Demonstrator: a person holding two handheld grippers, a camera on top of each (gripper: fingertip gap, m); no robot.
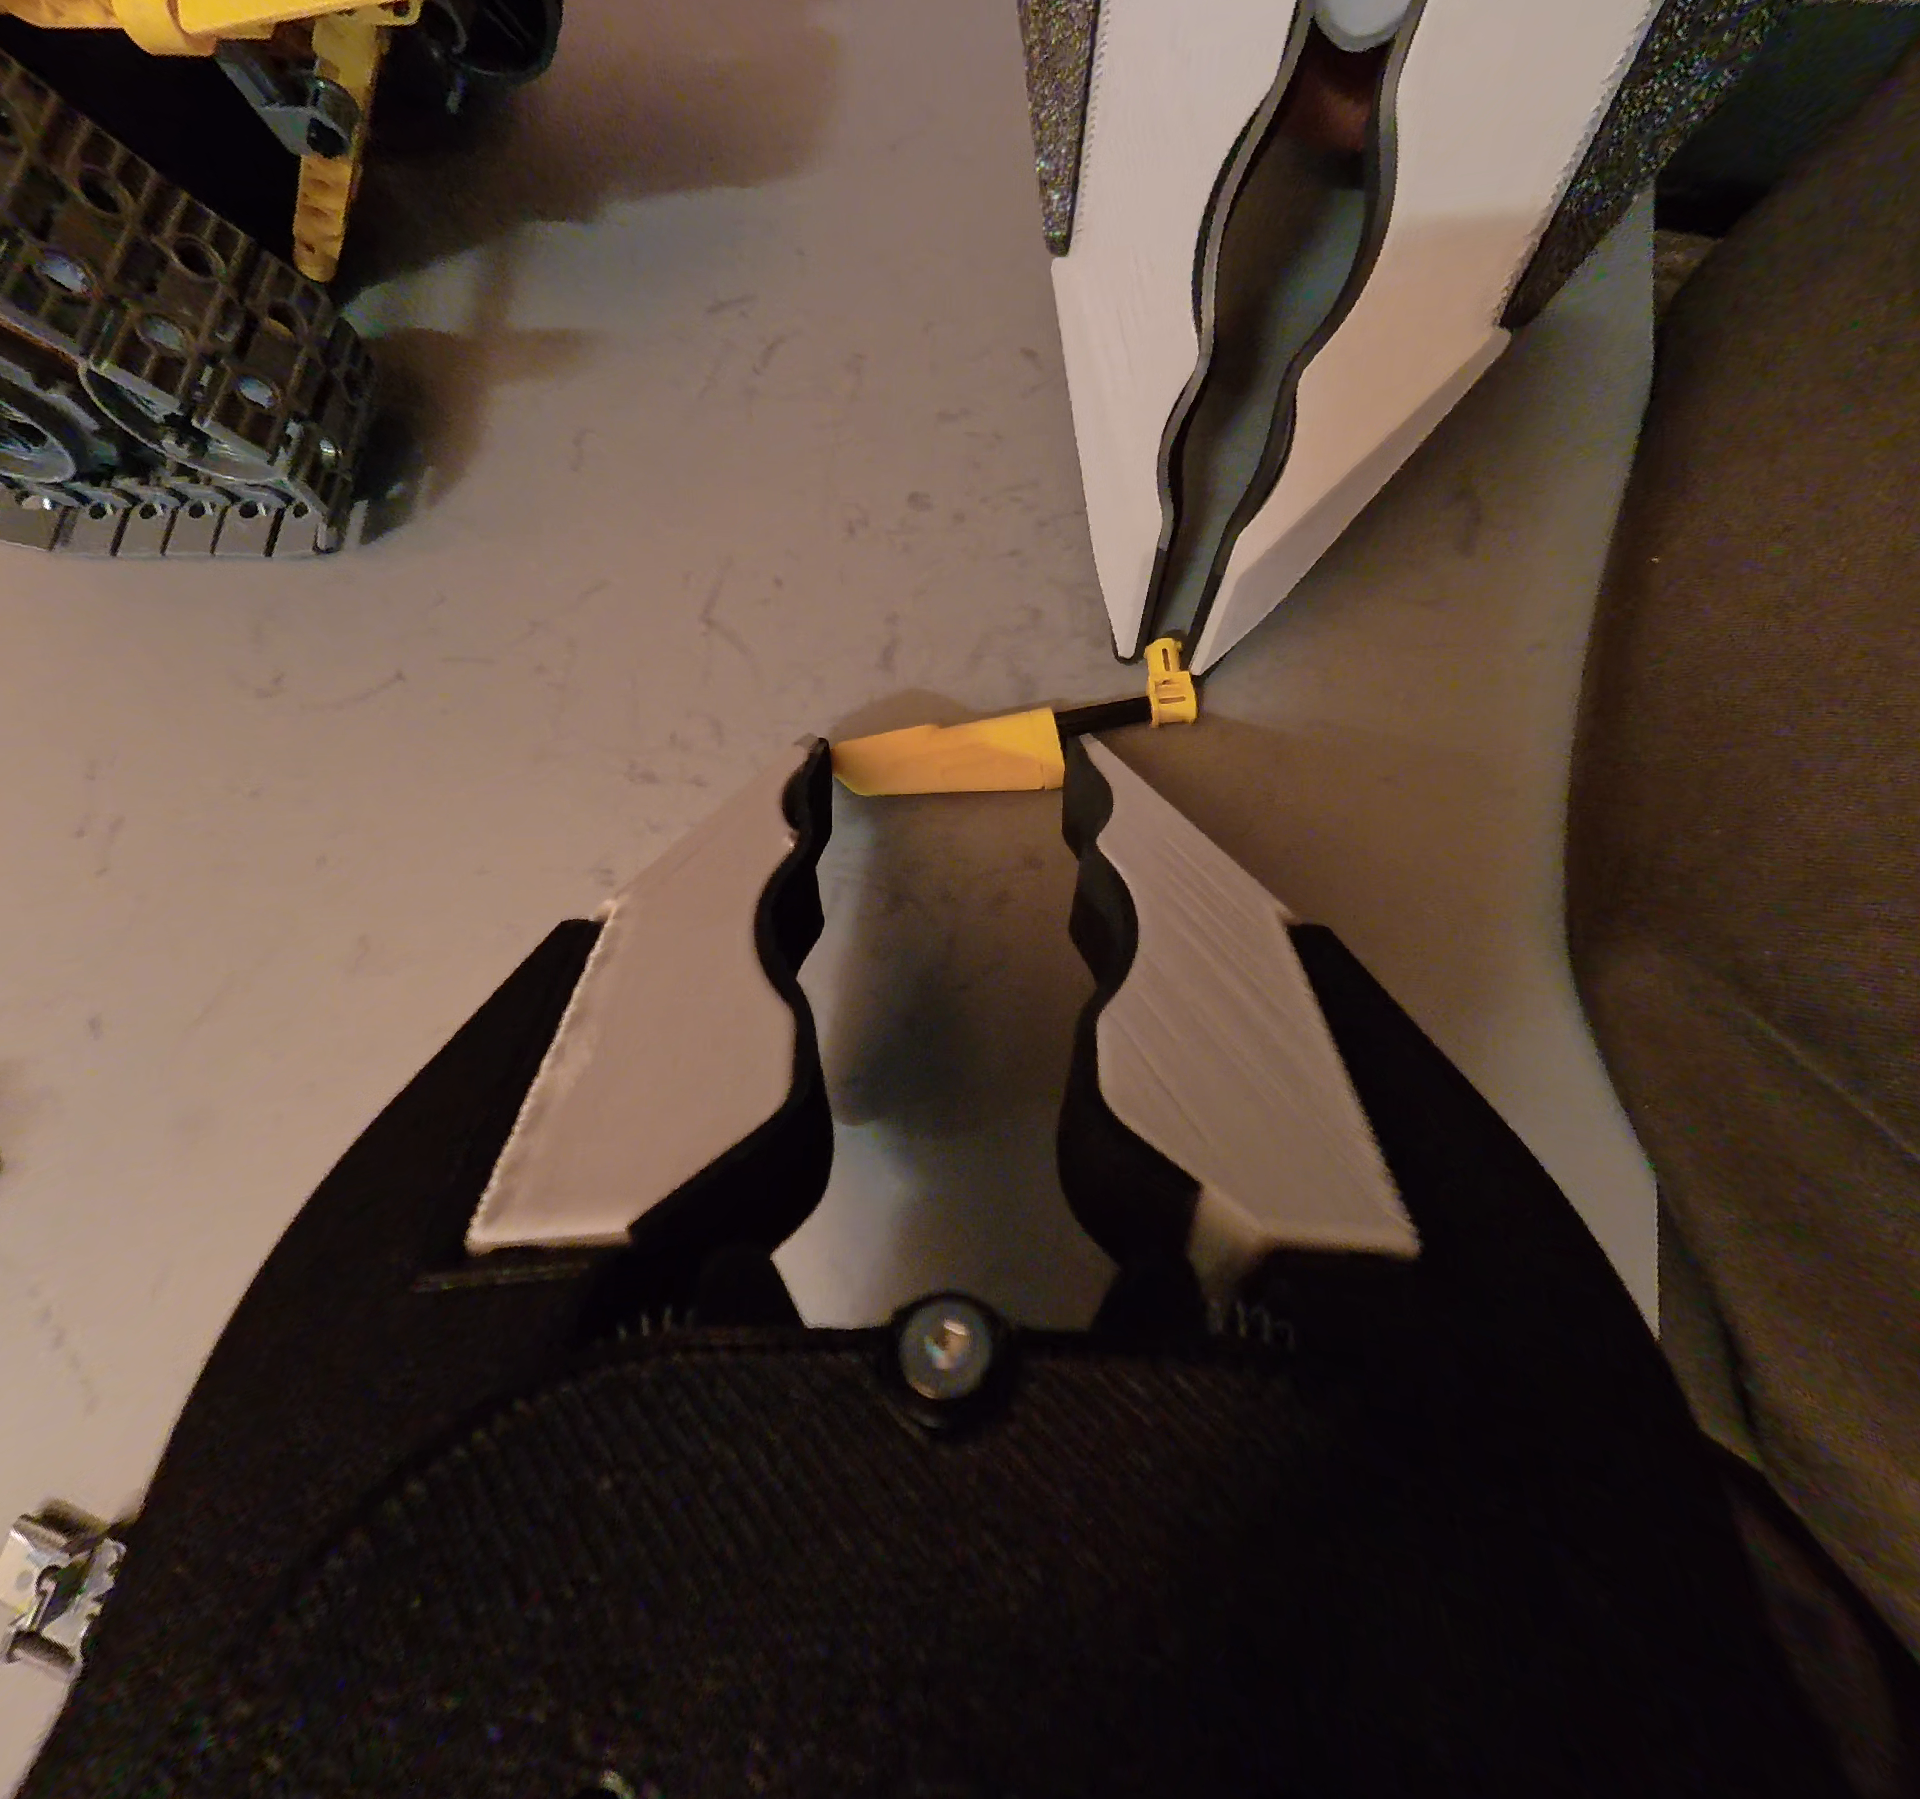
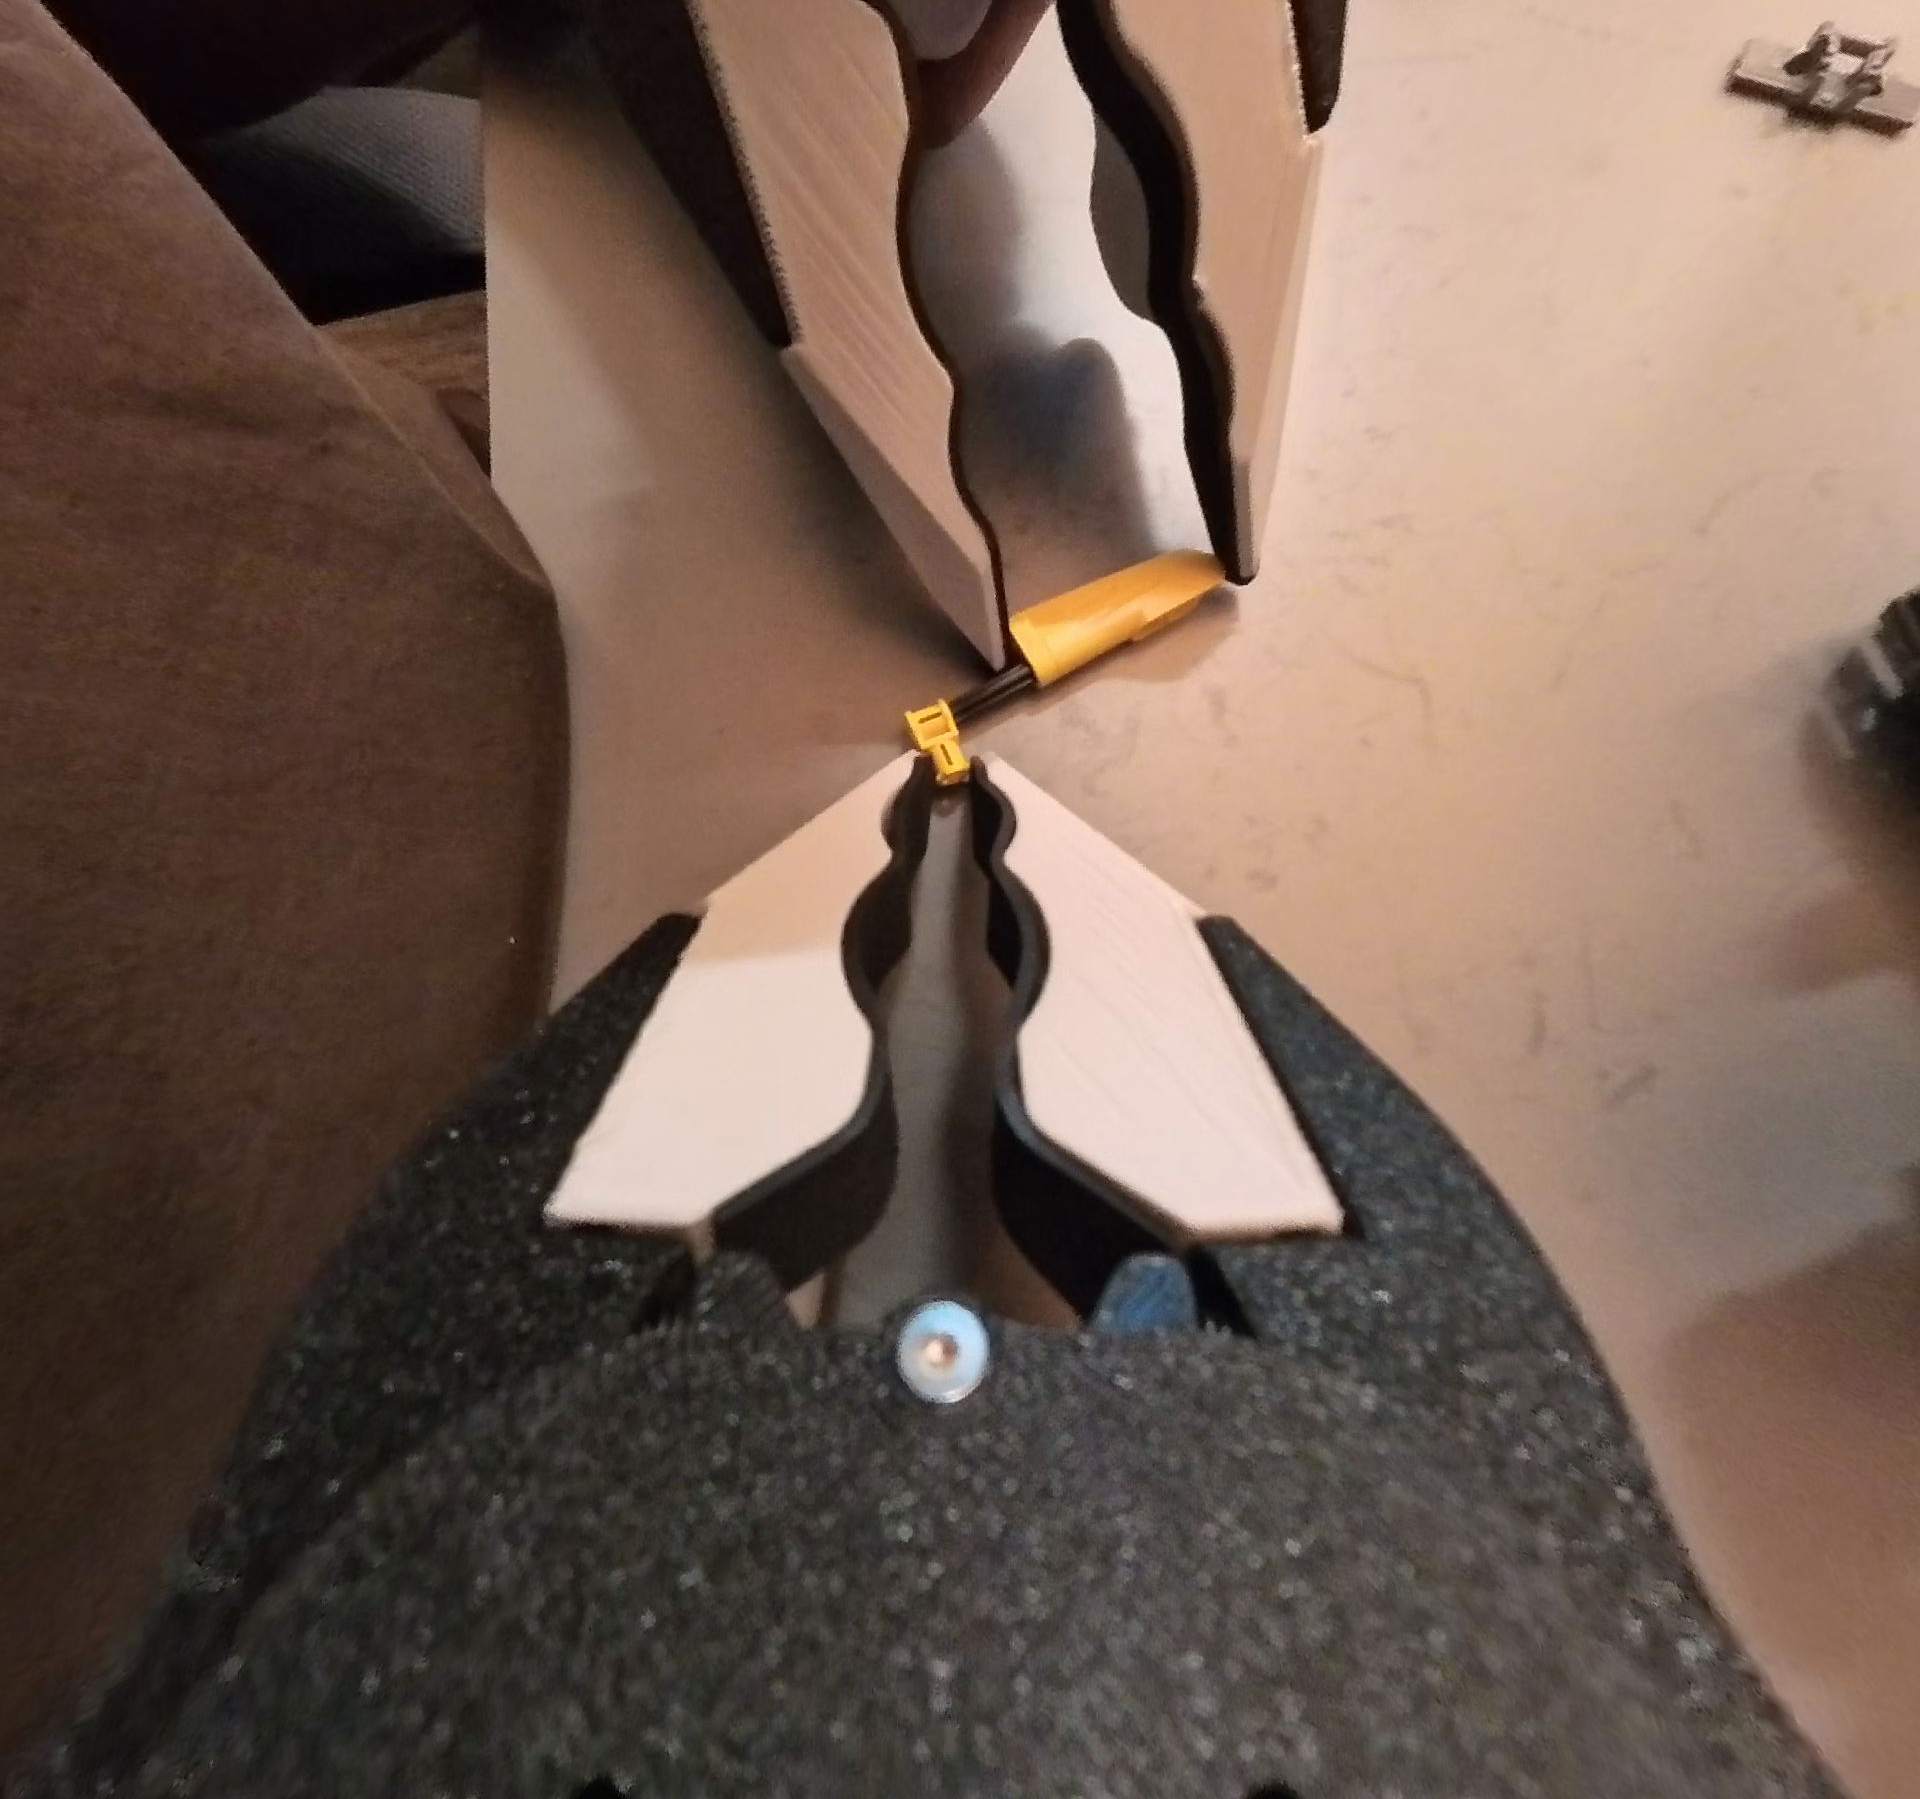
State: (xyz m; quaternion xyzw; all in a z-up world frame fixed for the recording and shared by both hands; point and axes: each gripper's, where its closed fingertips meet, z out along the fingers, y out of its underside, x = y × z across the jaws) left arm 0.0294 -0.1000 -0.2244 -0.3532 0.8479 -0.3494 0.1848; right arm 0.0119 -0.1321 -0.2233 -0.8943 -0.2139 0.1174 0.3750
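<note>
The left gripper (image 1: pixel 945 757) is clamping a smooth yellow tapered plastic piece (image 1: pixel 951 760); at three o'clock, the right gripper (image 2: pixel 943 770) is pinching its small yellow connector (image 2: pixel 938 733) on a black axle (image 2: pixel 1000 691).

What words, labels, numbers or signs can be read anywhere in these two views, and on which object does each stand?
None: neither view shows readable text.
Yellow tapered piece, spanning the tips of the left claw: plain.
Small yellow connector, pinched by the right claw: only moulded slots.
Tracked toy vehicle: no lettering visible.
Loose grey track links on the table: no marks visible.
</note>
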